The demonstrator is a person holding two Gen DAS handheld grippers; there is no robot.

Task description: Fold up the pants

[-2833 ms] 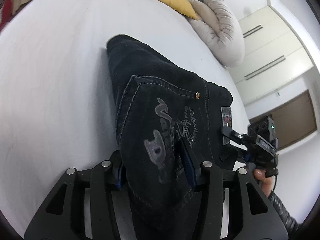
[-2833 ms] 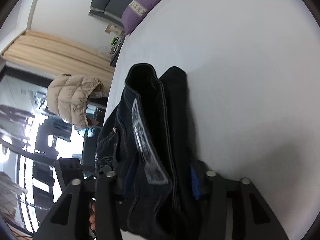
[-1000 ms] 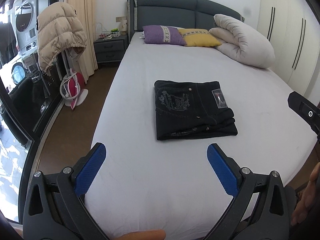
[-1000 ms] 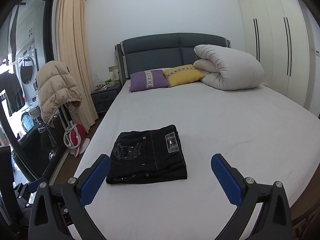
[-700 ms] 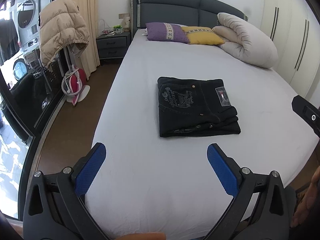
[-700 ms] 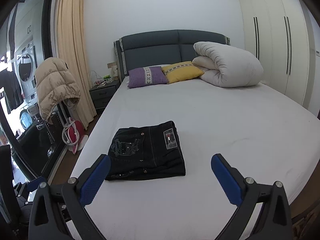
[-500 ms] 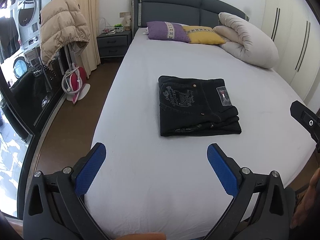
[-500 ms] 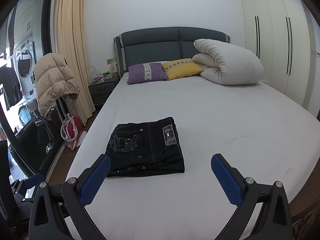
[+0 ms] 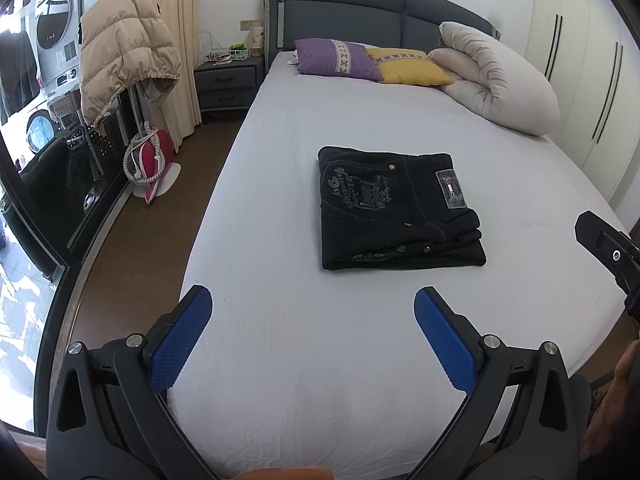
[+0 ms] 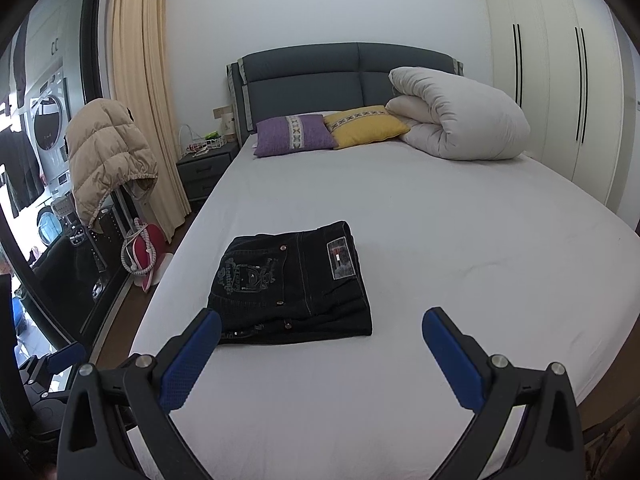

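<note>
We face a white bed [image 10: 460,240] with a grey headboard [image 10: 344,76], purple pillow [image 10: 294,135], yellow pillow [image 10: 364,126] and rolled duvet [image 10: 460,124]; a wardrobe [image 10: 560,92] stands on the right. The dark pants [image 10: 290,284] lie folded flat on the sheet, nearer its left edge. Our left gripper [image 9: 312,316] and right gripper [image 10: 320,338] hang wide apart, holding nothing, short of the pants.
</note>
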